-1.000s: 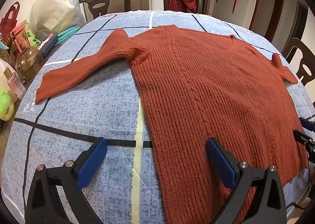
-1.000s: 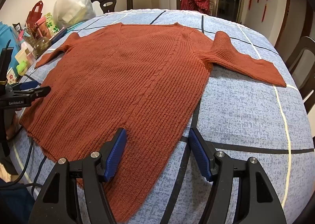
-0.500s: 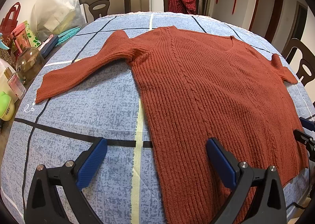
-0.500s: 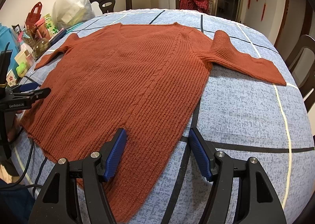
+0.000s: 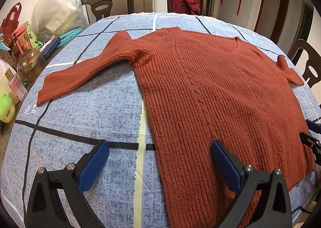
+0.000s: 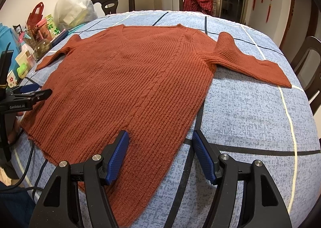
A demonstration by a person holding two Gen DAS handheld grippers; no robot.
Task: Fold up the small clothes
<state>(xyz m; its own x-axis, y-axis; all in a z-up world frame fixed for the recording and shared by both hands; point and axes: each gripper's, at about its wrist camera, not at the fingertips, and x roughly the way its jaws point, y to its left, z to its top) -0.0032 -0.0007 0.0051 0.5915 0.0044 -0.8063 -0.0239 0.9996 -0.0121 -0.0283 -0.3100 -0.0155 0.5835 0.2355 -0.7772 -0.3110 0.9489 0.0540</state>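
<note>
Left gripper (image 5: 158,153) and right gripper (image 6: 160,145): jaws are spread wide, and nothing is held. Between each pair of jaws a side edge of the rust-red sweater (image 5: 210,91) is seen, spread flat on the blue-covered desk (image 5: 100,107); beyond, sleeves are extended outward.

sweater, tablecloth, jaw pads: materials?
Sweater: rust-red knit, likely wool or acrylic; matte, vertical ribs, cable columns.
Tablecloth: woven fabric by its look, matte, mottled blue print with dark and pale stripes.
Pads: blue, finely ridged, probably rubber or soft plastic, on black, likely plastic frames.
</note>
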